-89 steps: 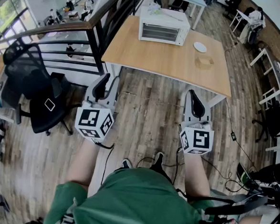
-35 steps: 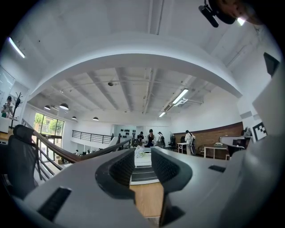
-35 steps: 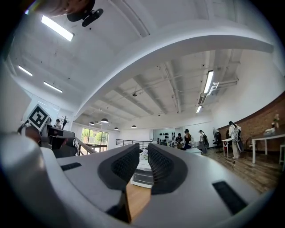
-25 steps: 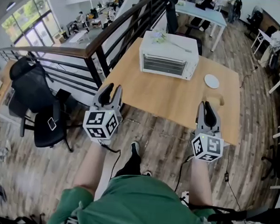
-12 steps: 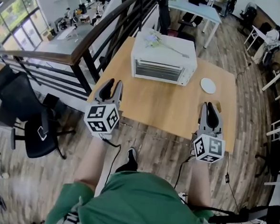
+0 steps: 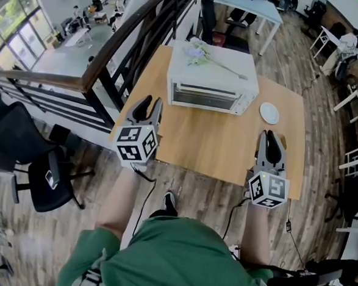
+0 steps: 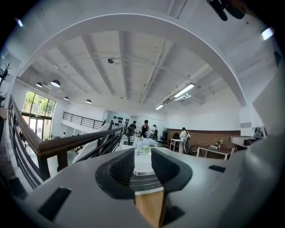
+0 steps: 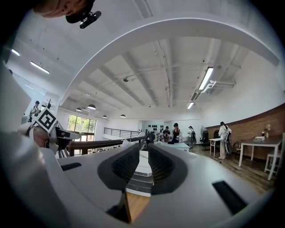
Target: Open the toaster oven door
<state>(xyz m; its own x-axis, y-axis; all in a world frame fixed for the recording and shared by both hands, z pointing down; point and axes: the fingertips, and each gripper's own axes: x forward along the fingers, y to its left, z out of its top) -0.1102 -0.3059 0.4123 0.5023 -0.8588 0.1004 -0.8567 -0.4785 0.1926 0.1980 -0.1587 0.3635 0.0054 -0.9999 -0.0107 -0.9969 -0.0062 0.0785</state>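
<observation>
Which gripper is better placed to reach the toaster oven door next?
Left, narrowly. The left gripper, jaws open, sits nearer the closed door of the toaster oven, and its view frames the oven between them. The right gripper, also open and empty, hangs farther back by the front edge of the table.

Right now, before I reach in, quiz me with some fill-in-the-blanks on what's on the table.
1. The toaster oven door is ____.
2. On top of the oven lies a bunch of ____.
3. In the head view, the white plate sits on the table to the oven's ____.
4. With jaws apart, the left gripper and right gripper each hold ____.

Missing words: closed; flowers; right; nothing.
</observation>
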